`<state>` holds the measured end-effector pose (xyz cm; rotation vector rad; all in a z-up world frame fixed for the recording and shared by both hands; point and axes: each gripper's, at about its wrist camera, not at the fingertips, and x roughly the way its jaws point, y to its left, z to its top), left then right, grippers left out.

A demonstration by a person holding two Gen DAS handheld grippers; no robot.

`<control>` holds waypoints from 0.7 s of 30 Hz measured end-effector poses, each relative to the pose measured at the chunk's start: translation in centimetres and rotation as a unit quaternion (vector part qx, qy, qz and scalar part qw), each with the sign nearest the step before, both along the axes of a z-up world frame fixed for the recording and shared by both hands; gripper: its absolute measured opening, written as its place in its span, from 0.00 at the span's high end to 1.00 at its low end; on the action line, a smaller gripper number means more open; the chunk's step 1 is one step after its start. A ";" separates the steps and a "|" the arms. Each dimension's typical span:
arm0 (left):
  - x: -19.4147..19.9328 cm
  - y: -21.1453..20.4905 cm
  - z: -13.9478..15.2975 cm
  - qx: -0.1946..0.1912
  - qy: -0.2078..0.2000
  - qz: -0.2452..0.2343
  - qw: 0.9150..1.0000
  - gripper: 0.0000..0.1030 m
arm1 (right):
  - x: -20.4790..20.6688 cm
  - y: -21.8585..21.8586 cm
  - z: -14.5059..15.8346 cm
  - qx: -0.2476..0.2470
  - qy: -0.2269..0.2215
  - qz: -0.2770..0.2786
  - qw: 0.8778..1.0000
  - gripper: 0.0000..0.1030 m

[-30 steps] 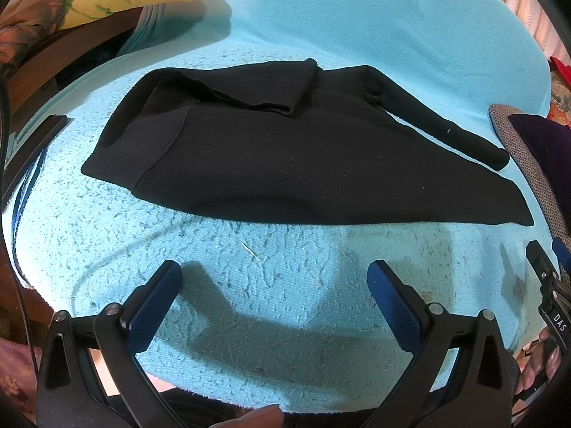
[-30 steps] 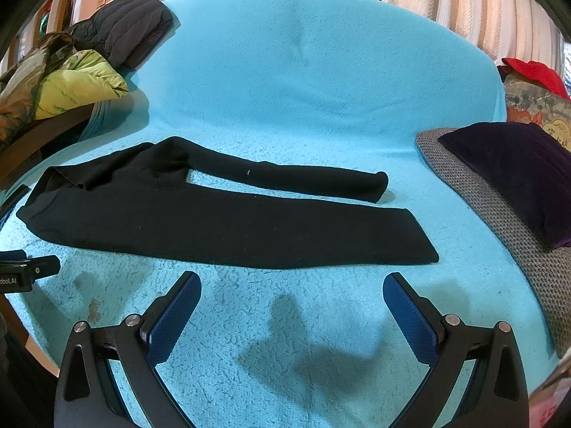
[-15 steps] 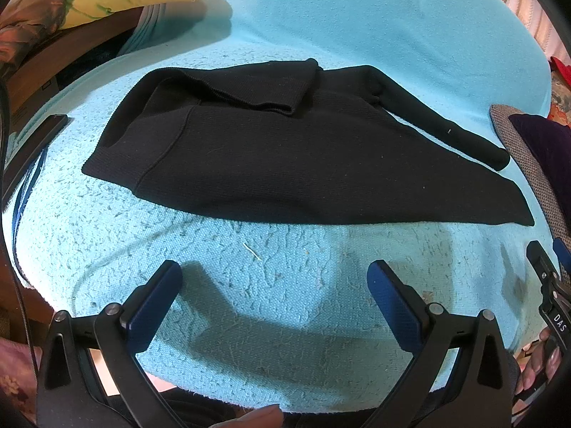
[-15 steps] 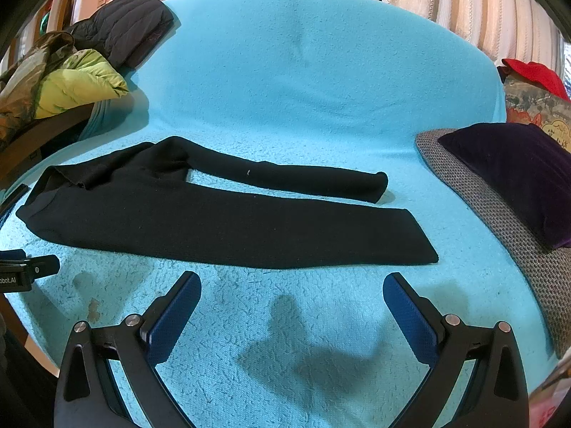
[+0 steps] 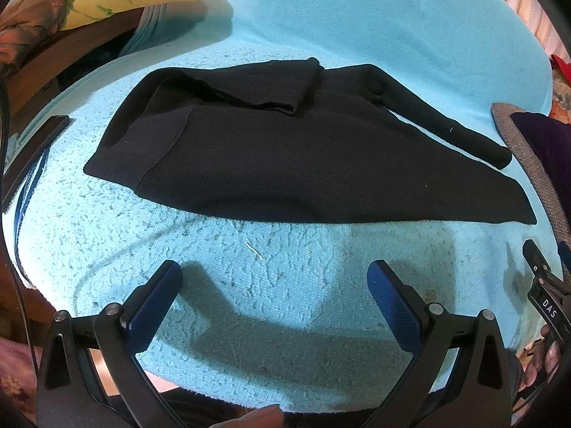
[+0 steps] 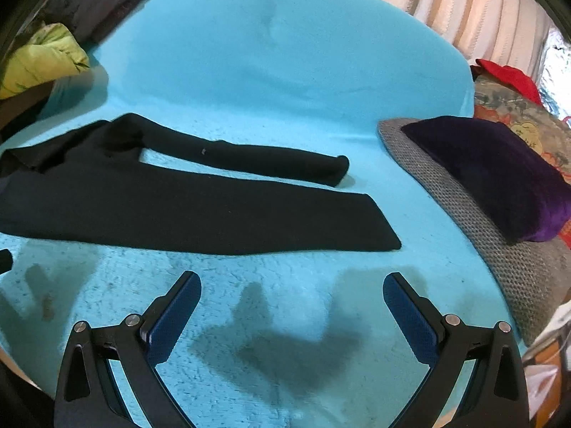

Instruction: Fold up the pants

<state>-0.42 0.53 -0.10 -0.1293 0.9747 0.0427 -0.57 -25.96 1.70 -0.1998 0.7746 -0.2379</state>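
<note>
both pairs of jaws stand wide apart and empty: left gripper (image 5: 274,297) faces the waistband end, right gripper (image 6: 292,306) the leg cuffs. the black pants (image 6: 185,210) lie ahead on the turquoise cover (image 6: 285,71), long axis running left to right, legs splayed.

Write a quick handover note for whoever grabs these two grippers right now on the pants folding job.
Left gripper: open, holding nothing, hovering over the turquoise cover in front of the waist end.
Right gripper: open, holding nothing, in front of the leg ends.
Black pants: spread across the cover, waist to the left, legs to the right. The waistband is partly flipped over. The far leg lies splayed away from the near leg.
Done: no fold yet.
Left: probably bring the far leg onto the near one, then fold along the length.
</note>
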 end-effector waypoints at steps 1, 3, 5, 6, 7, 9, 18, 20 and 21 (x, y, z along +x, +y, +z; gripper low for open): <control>0.0 0.0 0.0 0.000 0.000 0.000 1.000 0.00 | 0.1 -0.1 -0.1 0.000 0.002 0.001 1.000 0.01; 0.1 -0.1 0.0 0.001 0.000 0.000 1.000 0.00 | 0.2 0.0 -0.2 -0.001 0.003 0.002 1.000 0.01; 0.1 -0.1 -0.1 0.002 0.000 0.000 1.000 0.00 | 0.2 0.2 -0.1 -0.002 0.004 0.002 1.000 0.01; 0.1 -0.2 -0.1 0.002 0.000 0.000 1.000 0.00 | 0.2 0.2 -0.2 -0.002 0.004 0.002 1.000 0.01; 0.2 -0.3 0.0 0.002 0.001 0.000 1.000 0.00 | 0.2 0.2 -0.1 -0.002 0.005 0.002 1.000 0.01; 0.2 -0.4 -0.1 0.002 0.000 0.000 1.000 0.00 | 0.2 0.2 -0.1 -0.001 0.004 0.002 1.000 0.01; 0.2 -0.5 -0.1 0.001 0.000 0.000 1.000 0.00 | -0.1 0.6 0.1 -0.001 0.003 0.006 1.000 0.01; 0.2 -0.4 -0.1 0.001 0.000 0.000 1.000 0.00 | -0.1 0.6 0.0 -0.001 0.002 0.006 1.000 0.01; 0.2 -0.4 -0.1 0.001 0.000 0.000 1.000 0.00 | -0.1 0.6 0.0 -0.001 0.002 0.007 1.000 0.01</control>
